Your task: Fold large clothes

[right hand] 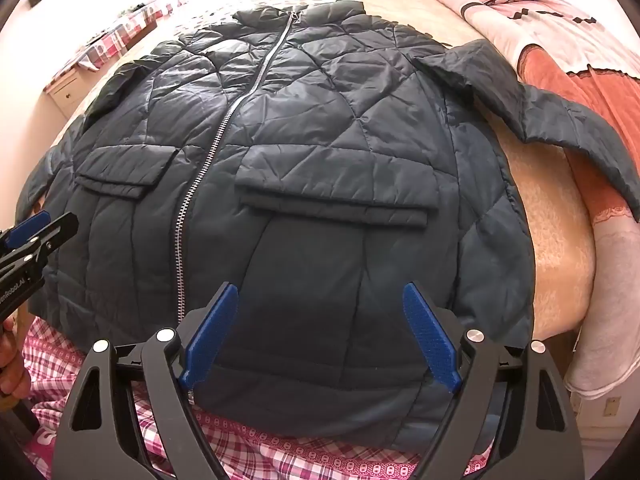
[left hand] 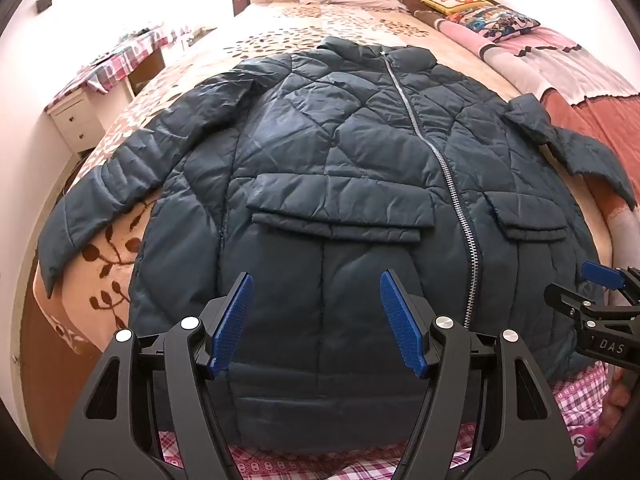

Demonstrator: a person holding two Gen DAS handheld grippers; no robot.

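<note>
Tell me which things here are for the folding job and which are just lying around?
For the job:
- jacket, spread flat, zipped up
- left gripper, open above the hem
- right gripper, open above the hem

Just lying about:
- cartoon pillow
- yellow cushion
- pink blanket
- white drawers

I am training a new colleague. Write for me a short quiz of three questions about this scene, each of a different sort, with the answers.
1. True or false: the jacket lies front side up with its zipper closed.
2. Multiple choice: the left claw is (a) shut on a sleeve, (b) open above the hem, (c) out of view.
3. Fill in: both sleeves are spread ____ from the body, not yet folded.

Key:
1. True.
2. b; the right claw is open too.
3. outward.
</note>
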